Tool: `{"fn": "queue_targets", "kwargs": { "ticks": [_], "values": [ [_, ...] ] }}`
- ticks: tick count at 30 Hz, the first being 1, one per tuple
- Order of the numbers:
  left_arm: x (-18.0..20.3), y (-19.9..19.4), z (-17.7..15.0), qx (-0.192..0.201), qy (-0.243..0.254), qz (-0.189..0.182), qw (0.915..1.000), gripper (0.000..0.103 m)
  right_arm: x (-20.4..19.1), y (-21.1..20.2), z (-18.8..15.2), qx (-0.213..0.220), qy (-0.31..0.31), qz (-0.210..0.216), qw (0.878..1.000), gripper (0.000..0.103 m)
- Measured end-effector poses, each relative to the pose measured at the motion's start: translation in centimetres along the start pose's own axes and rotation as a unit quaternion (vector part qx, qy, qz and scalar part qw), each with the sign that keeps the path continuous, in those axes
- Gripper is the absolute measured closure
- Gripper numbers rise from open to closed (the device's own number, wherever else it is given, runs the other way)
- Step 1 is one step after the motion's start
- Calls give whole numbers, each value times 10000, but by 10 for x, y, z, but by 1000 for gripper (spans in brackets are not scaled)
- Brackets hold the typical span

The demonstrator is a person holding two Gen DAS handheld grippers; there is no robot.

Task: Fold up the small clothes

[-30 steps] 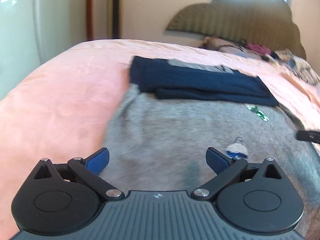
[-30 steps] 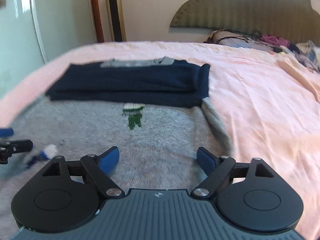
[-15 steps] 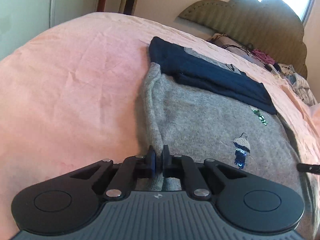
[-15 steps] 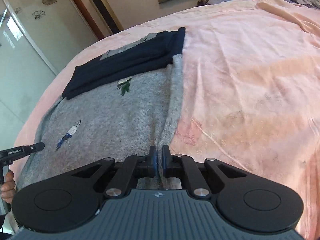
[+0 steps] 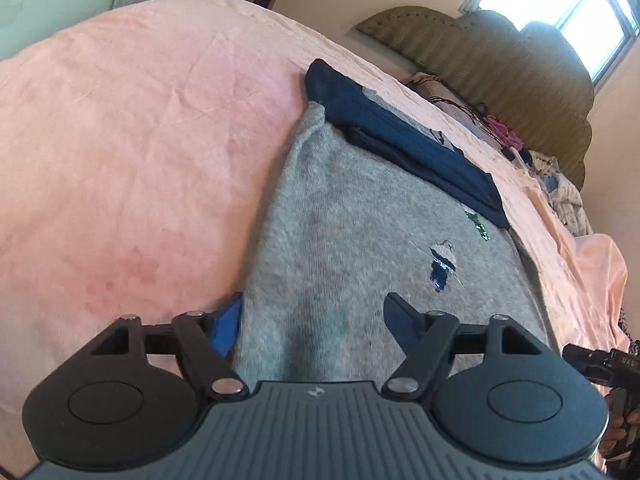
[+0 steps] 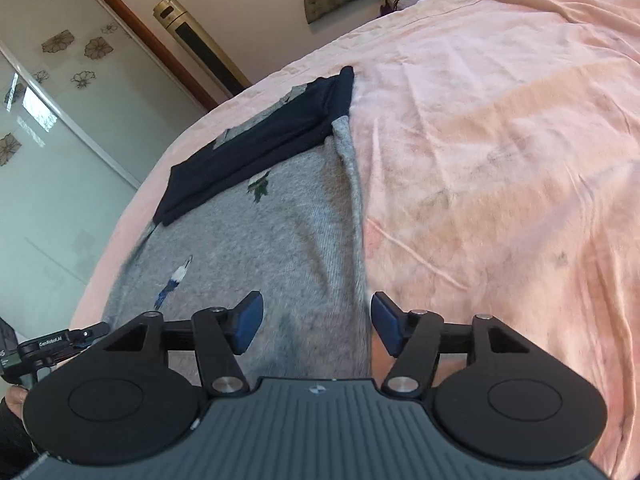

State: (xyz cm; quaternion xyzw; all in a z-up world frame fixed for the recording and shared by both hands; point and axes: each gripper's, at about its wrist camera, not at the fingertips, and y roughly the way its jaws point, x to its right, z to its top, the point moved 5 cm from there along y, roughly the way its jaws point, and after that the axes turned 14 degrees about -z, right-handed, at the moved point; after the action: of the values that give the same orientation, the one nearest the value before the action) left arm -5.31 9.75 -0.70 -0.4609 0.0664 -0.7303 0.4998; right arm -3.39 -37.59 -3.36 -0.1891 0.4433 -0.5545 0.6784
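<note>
Below both tools, a pink bedsheet (image 5: 140,140) covers the bed. Directly ahead of the fingers lies the grey sweater (image 5: 360,248), spread flat, its navy sleeves (image 5: 404,140) folded across its far end. Small embroidered motifs (image 5: 442,264) sit ahead and right of the left gripper (image 5: 312,320), whose jaws stand wide apart, empty, straddling the sweater's left edge. Likewise, the right gripper (image 6: 316,322) gapes empty over the sweater's right edge.
</note>
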Motion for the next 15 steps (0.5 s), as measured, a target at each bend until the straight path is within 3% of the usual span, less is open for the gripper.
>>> {"fn": "queue_targets", "kwargs": {
  "ticks": [2,4,5,9,13,15],
  "values": [
    [6,0,-8,22,238,94,9997,31,-1,-3,-12,-239,-49,122,9996,46],
    [9,7,-9,-69,364,257,9990,87,-6,1,-21,-426,-150,116,9989,72],
    [6,13,-7,-189,286,280,9990,98,-7,5,-24,-500,-176,78,9986,91],
    [6,-7,5,-91,613,417,9972,98,-6,-4,-20,-335,-312,-169,9988,92],
    [-6,-3,-4,-345,760,487,9953,98,16,-14,-19,-305,-385,-543,9973,95],
    [-3,-7,-10,-199,806,474,9954,94,23,-10,-21,-294,-131,-347,9989,95]
  ]
}}
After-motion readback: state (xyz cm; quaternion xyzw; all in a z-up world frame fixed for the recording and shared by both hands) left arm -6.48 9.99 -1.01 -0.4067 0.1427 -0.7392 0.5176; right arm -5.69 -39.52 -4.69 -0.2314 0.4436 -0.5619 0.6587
